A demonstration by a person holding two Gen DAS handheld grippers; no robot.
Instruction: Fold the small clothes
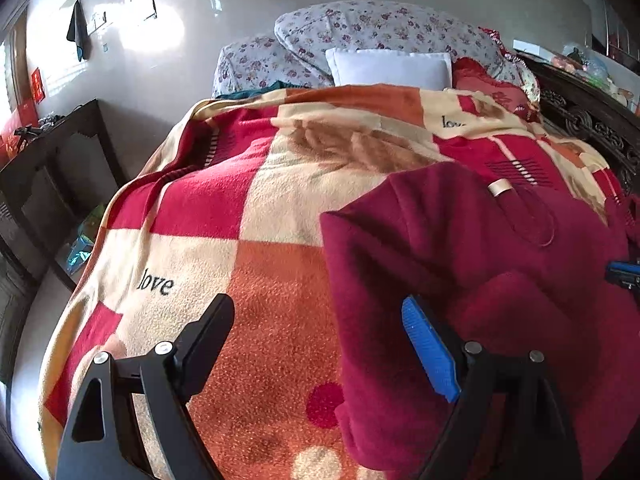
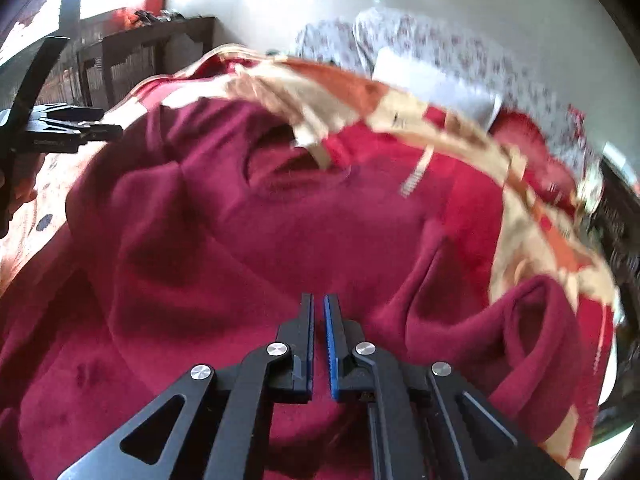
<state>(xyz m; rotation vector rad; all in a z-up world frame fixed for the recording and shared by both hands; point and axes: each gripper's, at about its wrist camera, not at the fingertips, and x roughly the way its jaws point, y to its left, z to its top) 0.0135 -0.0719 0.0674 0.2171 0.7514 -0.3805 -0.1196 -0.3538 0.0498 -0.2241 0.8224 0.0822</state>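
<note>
A dark red fleece garment [image 1: 480, 264] lies spread on a checked red, cream and orange blanket [image 1: 248, 216], neck opening and cream label toward the pillows. My left gripper [image 1: 316, 312] is open and empty, its jaws wide apart over the garment's left edge. The garment fills the right wrist view [image 2: 280, 224], which is blurred. My right gripper [image 2: 319, 312] has its jaws almost together just above the fleece, with no cloth visible between them. A sleeve [image 2: 532, 320] lies curled at the right. The left gripper [image 2: 76, 128] shows at the far left there.
Floral bedding [image 1: 360, 32] and a white pillow [image 1: 390, 66] lie at the head of the bed. A dark wooden table [image 1: 60, 168] stands to the left and a carved dark headboard [image 1: 592, 128] at the right. The right gripper's tip [image 1: 624, 272] shows at the right edge.
</note>
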